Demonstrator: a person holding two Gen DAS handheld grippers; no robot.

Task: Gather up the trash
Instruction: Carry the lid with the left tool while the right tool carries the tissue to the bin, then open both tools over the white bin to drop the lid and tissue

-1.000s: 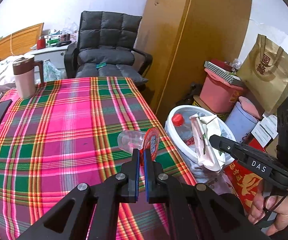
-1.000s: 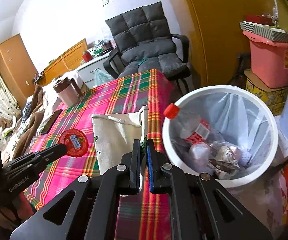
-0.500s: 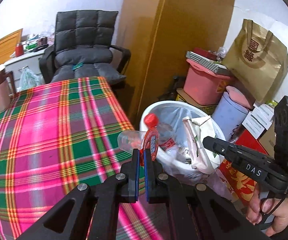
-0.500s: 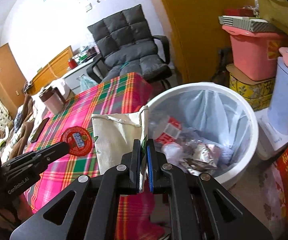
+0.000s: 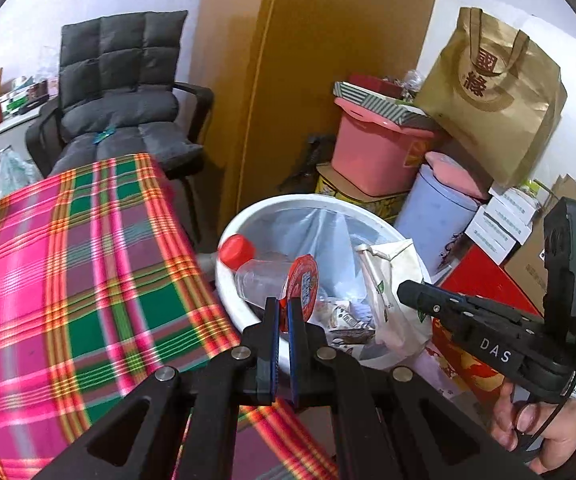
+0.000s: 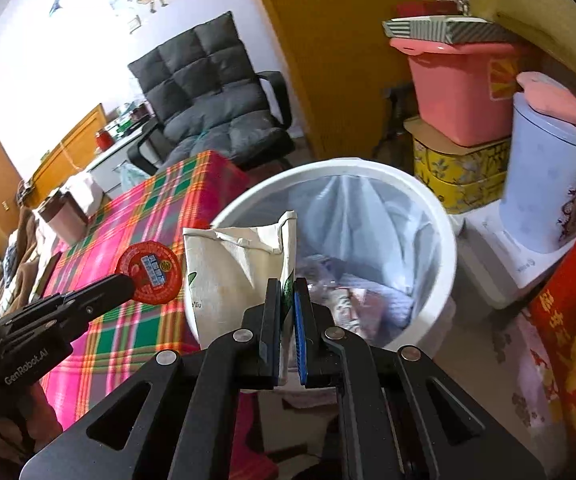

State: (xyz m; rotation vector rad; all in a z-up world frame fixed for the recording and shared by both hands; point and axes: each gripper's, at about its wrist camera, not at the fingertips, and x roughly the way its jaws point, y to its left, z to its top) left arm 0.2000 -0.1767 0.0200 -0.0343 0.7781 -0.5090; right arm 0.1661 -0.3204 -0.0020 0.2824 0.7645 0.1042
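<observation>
My left gripper is shut on the red foil lid of a clear plastic cup and holds it over the near rim of the white trash bin. The lid also shows in the right wrist view. My right gripper is shut on a crumpled white paper bag and holds it at the bin's near left rim. The bag also shows in the left wrist view. A clear bottle with a red cap lies in the lined bin with other wrappers.
The table with the pink and green plaid cloth is left of the bin. A grey chair stands behind it. A pink box, a lilac canister, a brown paper bag and a red box crowd the bin's right.
Both grippers have swung right from the table toward the bin, carrying the lidded cup and the paper bag. The bin is now closer and more central in both views.
</observation>
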